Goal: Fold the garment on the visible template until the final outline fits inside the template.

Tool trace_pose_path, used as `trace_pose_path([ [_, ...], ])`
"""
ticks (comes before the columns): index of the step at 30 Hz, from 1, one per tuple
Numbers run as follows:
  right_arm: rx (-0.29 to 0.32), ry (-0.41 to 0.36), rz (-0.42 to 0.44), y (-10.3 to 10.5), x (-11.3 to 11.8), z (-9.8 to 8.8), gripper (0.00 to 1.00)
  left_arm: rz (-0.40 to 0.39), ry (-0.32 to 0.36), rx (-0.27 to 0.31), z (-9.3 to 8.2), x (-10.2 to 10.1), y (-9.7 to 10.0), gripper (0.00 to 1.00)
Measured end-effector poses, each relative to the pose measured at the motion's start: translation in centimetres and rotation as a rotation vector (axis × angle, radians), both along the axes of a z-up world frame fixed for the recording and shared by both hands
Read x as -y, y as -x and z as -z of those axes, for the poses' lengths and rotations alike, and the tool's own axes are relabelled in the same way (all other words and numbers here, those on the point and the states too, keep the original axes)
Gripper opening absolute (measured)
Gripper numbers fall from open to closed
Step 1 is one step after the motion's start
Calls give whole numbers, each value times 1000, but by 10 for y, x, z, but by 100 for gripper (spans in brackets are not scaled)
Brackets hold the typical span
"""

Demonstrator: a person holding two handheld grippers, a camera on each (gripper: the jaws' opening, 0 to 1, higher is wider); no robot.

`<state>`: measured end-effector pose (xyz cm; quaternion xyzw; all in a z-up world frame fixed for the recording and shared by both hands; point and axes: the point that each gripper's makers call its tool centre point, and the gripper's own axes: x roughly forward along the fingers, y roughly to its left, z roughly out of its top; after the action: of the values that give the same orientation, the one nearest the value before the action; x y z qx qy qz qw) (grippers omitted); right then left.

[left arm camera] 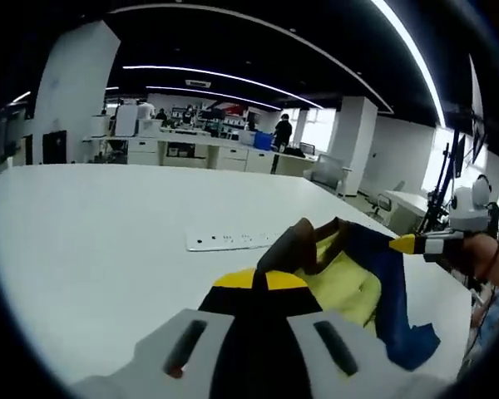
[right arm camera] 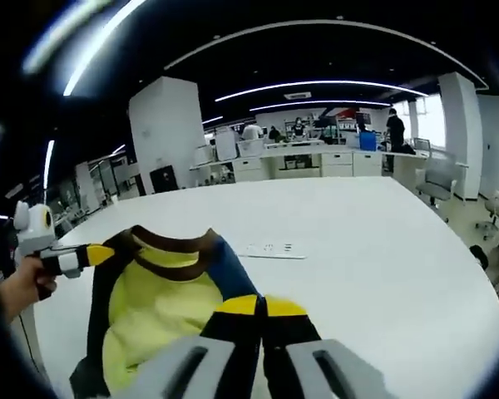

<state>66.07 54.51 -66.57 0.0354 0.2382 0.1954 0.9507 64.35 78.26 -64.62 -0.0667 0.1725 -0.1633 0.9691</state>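
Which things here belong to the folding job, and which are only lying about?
For the job:
- garment, yellow with blue and a brown collar, held up off the white table
- left gripper, shut on the garment
- right gripper, shut on the garment

Lying about:
- white strip flat on the table beyond the garment
- desks and cabinets with people far behind

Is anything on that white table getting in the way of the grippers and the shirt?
Nothing visible does. Both grippers, left and right, are already shut on the yellow and blue garment, holding it up over the white table. A white power strip lies beyond it, apart from the cloth.
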Motion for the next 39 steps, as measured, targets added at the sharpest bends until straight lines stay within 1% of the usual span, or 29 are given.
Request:
trace_pose_path([
  [2,-21,19,16,-8,6,12,0,2,-33,-6,7,1,-8,0],
  [5,-51,-18,36,-16,7,21,0,0,-64,-17,16,2,-18,0],
  [8,-80,-15,67,-22,11,33,0,-10,-94,-27,24,0,-28,0],
  [12,-132,-15,98,-26,15,49,0,-17,-102,-41,32,2,-39,0],
  [13,-136,-12,96,-27,15,51,0,-13,-107,-42,34,3,-41,0],
  [15,-149,-12,94,-28,14,56,0,-10,-106,-50,38,5,-45,0],
  [16,-150,-1,84,-29,12,59,0,-10,-108,-56,41,5,-45,1],
  [18,-160,25,78,-29,12,64,0,-24,-127,-61,44,2,-46,0],
  [20,-163,20,78,-29,12,66,0,-34,-131,-69,46,-3,-47,0],
  [21,-171,14,78,-29,12,67,0,-39,-128,-69,46,-5,-47,3],
  [22,-177,8,86,-28,13,67,2,-38,-126,-68,45,-6,-46,8],
  [25,-177,15,75,-26,11,66,17,-35,-139,-63,43,-9,-43,18],
  [26,-176,16,74,-25,11,65,24,-32,-141,-62,41,-9,-40,21],
  [29,-180,0,59,-20,7,60,37,-21,-158,-61,39,-11,-35,33],
  [31,-175,-5,40,-15,3,56,45,-10,-175,-58,37,-11,-29,40],
  [32,-174,-4,34,-13,3,54,51,-3,-180,-57,35,-12,-25,42],
  [35,-178,-7,13,-4,1,49,60,10,-181,-55,32,-13,-17,50],
  [39,-195,-13,-37,16,-4,43,68,27,-174,-60,29,-14,0,54],
])
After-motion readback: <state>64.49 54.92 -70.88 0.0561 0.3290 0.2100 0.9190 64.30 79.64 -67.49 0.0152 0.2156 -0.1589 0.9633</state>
